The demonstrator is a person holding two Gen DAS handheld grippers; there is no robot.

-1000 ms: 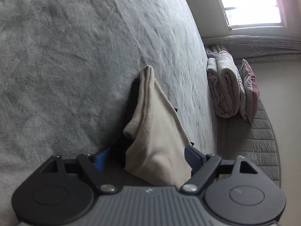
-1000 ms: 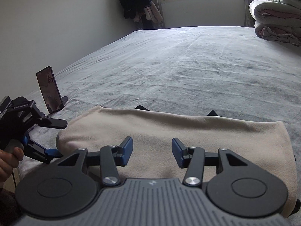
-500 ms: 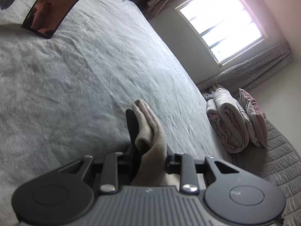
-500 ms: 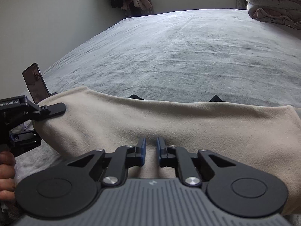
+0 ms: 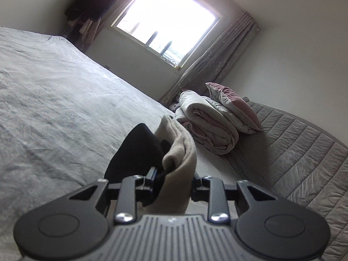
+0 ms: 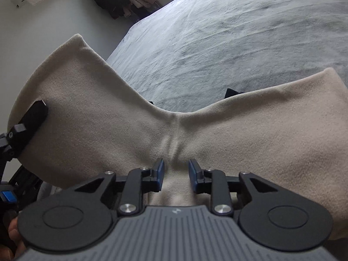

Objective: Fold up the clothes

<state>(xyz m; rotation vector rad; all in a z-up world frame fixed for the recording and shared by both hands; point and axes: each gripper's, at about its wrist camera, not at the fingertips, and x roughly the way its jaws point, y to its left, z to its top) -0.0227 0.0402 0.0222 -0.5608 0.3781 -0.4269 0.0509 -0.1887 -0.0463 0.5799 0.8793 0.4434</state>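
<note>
A beige fleece garment with a black lining hangs lifted above the grey bed. My left gripper is shut on its left end, the cloth bunched upright between the fingers. My right gripper is shut on a pinched ridge in the middle of the near edge, creases running up from the grip. The left gripper shows at the far left of the right wrist view, holding the raised corner. The garment sags into a V between the two raised ends.
The grey bed sheet stretches wide to the left and ahead. Folded quilts and a pink pillow are stacked by the quilted headboard. A bright window and dark hanging clothes are at the far wall.
Both grippers closed on the garment and lifted it off the bed. The left end rose highest, and the left camera tilted up toward the window.
</note>
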